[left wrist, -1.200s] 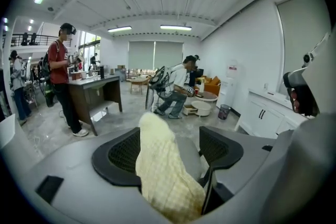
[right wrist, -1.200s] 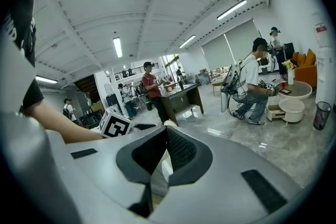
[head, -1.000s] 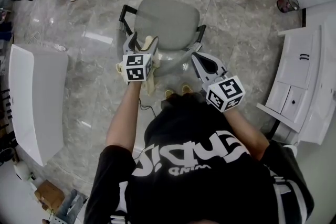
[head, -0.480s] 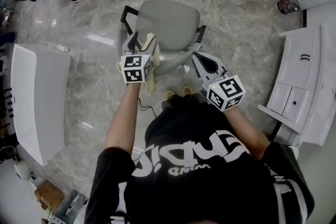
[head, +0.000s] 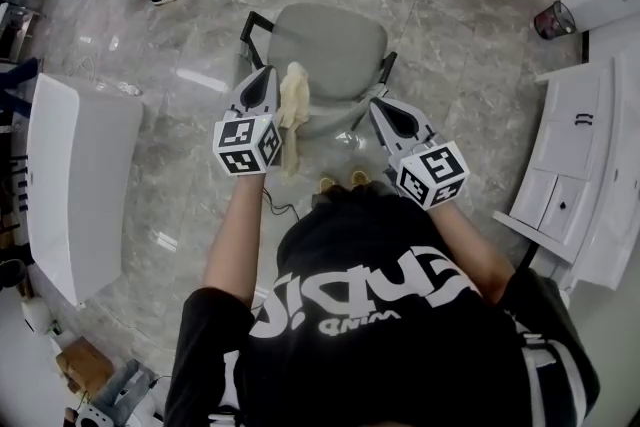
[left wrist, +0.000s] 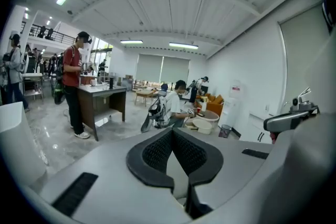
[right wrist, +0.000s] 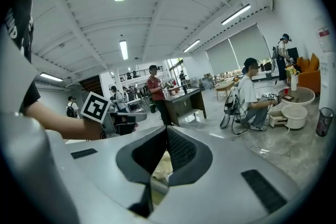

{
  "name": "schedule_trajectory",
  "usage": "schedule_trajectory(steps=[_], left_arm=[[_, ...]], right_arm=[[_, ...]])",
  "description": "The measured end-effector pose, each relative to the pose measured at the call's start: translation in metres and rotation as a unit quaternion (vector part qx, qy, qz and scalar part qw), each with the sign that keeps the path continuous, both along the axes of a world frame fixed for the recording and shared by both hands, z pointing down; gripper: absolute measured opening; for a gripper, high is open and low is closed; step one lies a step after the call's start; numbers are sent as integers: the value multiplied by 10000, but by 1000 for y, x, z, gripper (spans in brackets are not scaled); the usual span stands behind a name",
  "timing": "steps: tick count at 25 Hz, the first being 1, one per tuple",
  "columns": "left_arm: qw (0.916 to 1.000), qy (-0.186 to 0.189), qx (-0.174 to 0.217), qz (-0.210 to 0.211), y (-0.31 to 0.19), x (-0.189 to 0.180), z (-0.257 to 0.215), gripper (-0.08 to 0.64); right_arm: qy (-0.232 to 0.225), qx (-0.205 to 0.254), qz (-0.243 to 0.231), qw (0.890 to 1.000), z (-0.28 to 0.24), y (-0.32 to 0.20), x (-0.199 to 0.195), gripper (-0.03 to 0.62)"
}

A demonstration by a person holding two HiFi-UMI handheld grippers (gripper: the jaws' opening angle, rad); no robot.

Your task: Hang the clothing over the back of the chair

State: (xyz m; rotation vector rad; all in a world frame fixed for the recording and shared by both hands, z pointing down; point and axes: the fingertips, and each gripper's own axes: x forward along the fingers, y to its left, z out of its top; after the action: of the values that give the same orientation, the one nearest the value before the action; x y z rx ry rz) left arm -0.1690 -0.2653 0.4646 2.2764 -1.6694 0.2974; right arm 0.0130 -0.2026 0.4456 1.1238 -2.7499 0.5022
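A grey office chair (head: pixel 335 40) stands in front of me. A cream piece of clothing (head: pixel 293 103) hangs over the left part of its back. My left gripper (head: pixel 267 77) is just left of the clothing and above it. Its jaws have just been closing and now meet, with nothing between them in the left gripper view (left wrist: pixel 171 132). My right gripper (head: pixel 381 106) hovers by the right end of the chair back. Its tips are together (right wrist: pixel 167 131). Cream clothing (right wrist: pixel 160 165) shows low behind its pads, and I see none of it pinched.
A white cabinet (head: pixel 80 170) lies on the floor at the left. White cupboards (head: pixel 570 155) stand at the right. A dark desk (left wrist: pixel 100 97) with a person standing at it is ahead on the left. A seated person (left wrist: pixel 176 105) is farther back.
My left gripper has risen off the chair back and its jaws have shut. The clothing stays draped over the back. The right gripper has stayed where it was.
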Motion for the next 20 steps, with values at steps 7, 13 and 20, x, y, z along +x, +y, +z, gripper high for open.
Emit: schedule_trajectory(steps=[7, 13, 20], left_arm=[[9993, 59, 351, -131, 45, -8, -36, 15], [9978, 47, 612, -257, 97, -10, -53, 15], [9950, 332, 735, -587, 147, -14, -52, 15]], right_arm=[[16, 123, -199, 9997, -8, 14, -7, 14], [82, 156, -393, 9991, -9, 33, -11, 14], [124, 207, -403, 9989, -8, 46, -12, 14]])
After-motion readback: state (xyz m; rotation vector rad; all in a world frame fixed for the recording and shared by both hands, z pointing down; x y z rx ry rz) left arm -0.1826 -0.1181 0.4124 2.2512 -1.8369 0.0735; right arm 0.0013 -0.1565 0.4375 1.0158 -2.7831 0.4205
